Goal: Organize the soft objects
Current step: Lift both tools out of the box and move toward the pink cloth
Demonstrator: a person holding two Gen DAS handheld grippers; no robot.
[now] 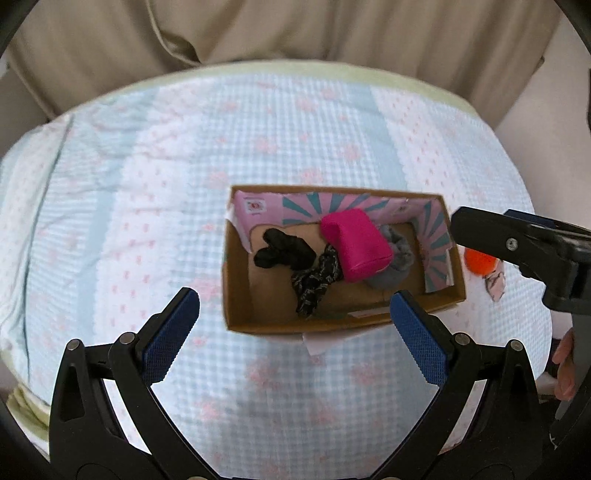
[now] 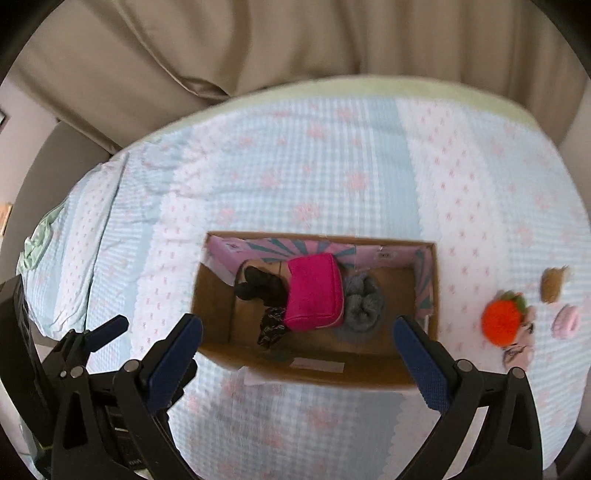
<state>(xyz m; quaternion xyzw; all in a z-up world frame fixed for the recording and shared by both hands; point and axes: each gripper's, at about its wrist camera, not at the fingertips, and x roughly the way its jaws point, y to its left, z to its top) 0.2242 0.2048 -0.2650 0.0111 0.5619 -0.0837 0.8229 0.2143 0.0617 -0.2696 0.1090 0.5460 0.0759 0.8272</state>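
Observation:
An open cardboard box (image 1: pixel 439 301) (image 2: pixel 325 374) sits on the bed. Inside lie a magenta pouch (image 1: pixel 356 243) (image 2: pixel 314 291), black socks (image 1: pixel 282 253) (image 2: pixel 258 284), a dark patterned cloth (image 1: pixel 314 286) (image 2: pixel 273 325) and a grey sock roll (image 1: pixel 397 258) (image 2: pixel 364 304). Right of the box lie an orange plush (image 2: pixel 502 323) (image 1: pixel 478 262), a pink patterned cloth (image 2: pixel 521 349), a pink round item (image 2: pixel 565 323) and a brown item (image 2: pixel 552 284). My left gripper (image 1: pixel 295 314) is open and empty above the box's near side. My right gripper (image 2: pixel 297 343) is open and empty over the box.
The bed has a light blue and white checked quilt (image 1: pixel 184 166) (image 2: pixel 332 166) with pink flowers. Beige curtains (image 1: pixel 295 29) (image 2: pixel 295 37) hang behind it. The right gripper shows at the right of the left wrist view (image 1: pixel 524 247); the left gripper shows at lower left in the right wrist view (image 2: pixel 92 343).

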